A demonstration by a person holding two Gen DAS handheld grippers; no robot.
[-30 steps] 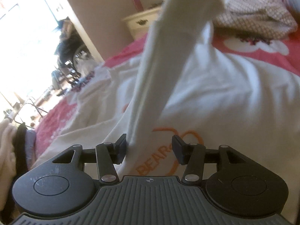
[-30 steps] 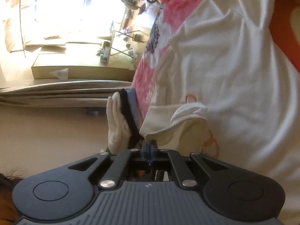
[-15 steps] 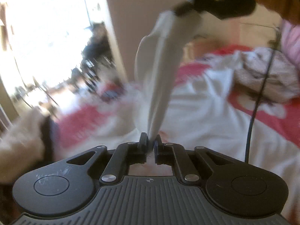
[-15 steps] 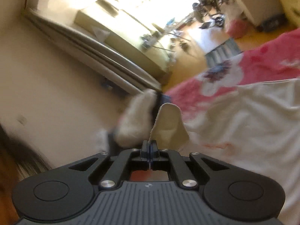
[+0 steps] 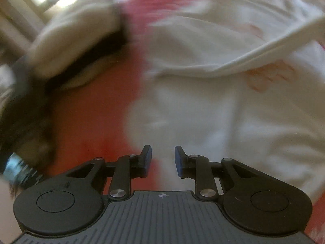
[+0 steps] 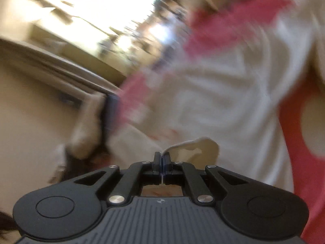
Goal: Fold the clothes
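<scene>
We pinch a hem of the white shirt [image 6: 223, 85] in our right gripper [image 6: 162, 155], fingers closed on it; our left gripper [image 5: 161, 152] hangs open and empty above the shirt spread on the red bed [image 5: 91, 111]. The cloth looks light and limp: we would take a corner at two o'clock.

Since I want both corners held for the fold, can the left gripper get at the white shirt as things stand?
Probably yes: the left gripper is open, with the white shirt directly ahead and nothing between, though blur hides detail.
</scene>
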